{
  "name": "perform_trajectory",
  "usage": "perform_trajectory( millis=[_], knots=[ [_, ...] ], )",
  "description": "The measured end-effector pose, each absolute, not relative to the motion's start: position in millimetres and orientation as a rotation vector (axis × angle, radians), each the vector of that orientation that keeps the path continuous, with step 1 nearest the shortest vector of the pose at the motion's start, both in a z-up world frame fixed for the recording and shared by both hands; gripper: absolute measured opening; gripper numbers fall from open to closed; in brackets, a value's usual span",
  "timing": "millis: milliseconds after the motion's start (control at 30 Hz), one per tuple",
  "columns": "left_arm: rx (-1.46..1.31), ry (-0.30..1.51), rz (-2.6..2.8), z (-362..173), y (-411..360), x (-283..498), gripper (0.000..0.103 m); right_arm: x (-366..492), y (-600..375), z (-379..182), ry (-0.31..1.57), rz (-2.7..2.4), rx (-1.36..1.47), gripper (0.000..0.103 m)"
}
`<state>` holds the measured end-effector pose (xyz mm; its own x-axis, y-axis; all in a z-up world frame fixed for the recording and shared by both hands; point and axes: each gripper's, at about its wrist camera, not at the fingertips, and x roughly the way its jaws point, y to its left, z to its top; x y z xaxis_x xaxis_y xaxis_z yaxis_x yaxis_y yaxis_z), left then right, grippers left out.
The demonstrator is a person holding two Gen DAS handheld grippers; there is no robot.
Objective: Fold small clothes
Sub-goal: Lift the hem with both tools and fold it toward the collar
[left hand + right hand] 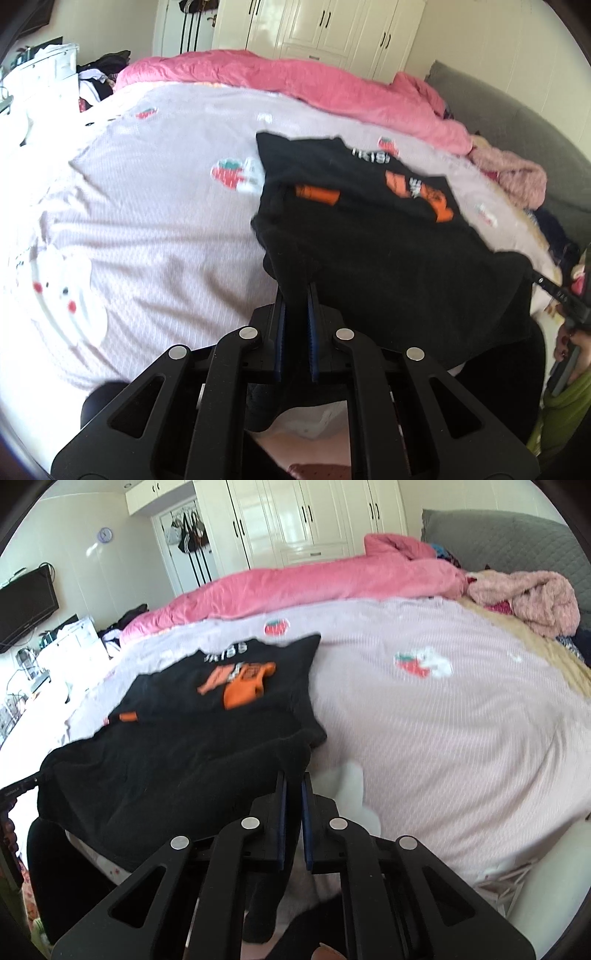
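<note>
A small black shirt (pixel 369 229) with orange print lies spread on the pink strawberry-print bed sheet (pixel 147 221). My left gripper (pixel 295 288) is shut on the shirt's near left hem corner. My right gripper (pixel 293 775) is shut on the near right hem corner of the shirt (pixel 184 738). The near hem is stretched between the two grippers, slightly lifted at the bed's front edge. The right gripper also shows at the right edge of the left wrist view (pixel 550 288).
A rolled pink quilt (pixel 314 579) runs along the far side of the bed. A fluffy pink garment (pixel 528 594) lies by the grey headboard (pixel 498 535). White wardrobes (pixel 303 513) stand behind. Clutter and a TV (pixel 26 605) are at the left.
</note>
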<state>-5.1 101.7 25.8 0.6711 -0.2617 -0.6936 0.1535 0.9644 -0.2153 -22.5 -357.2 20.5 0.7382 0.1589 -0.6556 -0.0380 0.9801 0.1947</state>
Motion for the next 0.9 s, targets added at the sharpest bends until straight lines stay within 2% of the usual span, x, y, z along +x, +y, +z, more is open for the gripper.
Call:
perform_trajectory(
  millis=[267, 567, 667, 700, 733, 800, 900],
  knots=[
    [-0.129, 0.72, -0.189, 44, 98, 39, 0.004, 22, -363, 46, 0.643, 0.079, 0.195, 0.006],
    [-0.066, 0.758, -0.133, 16, 85, 66, 0.005, 62, -359, 30, 0.674, 0.035, 0.213, 0.009],
    [-0.049, 0.759, -0.134, 15, 82, 65, 0.009, 62, -355, 23, 0.688, 0.042, 0.223, 0.015],
    [-0.052, 0.759, -0.139, 16, 82, 64, 0.016, 62, -354, 21, 0.695, 0.053, 0.231, 0.02],
    [-0.058, 0.761, -0.144, 16, 82, 64, 0.022, 61, -353, 20, 0.698, 0.057, 0.232, 0.031],
    [-0.058, 0.763, -0.152, 17, 80, 62, 0.026, 58, -350, 18, 0.701, 0.069, 0.233, 0.044],
    [-0.061, 0.769, -0.159, 16, 79, 59, 0.03, 51, -345, 19, 0.7, 0.082, 0.226, 0.047]
  ],
)
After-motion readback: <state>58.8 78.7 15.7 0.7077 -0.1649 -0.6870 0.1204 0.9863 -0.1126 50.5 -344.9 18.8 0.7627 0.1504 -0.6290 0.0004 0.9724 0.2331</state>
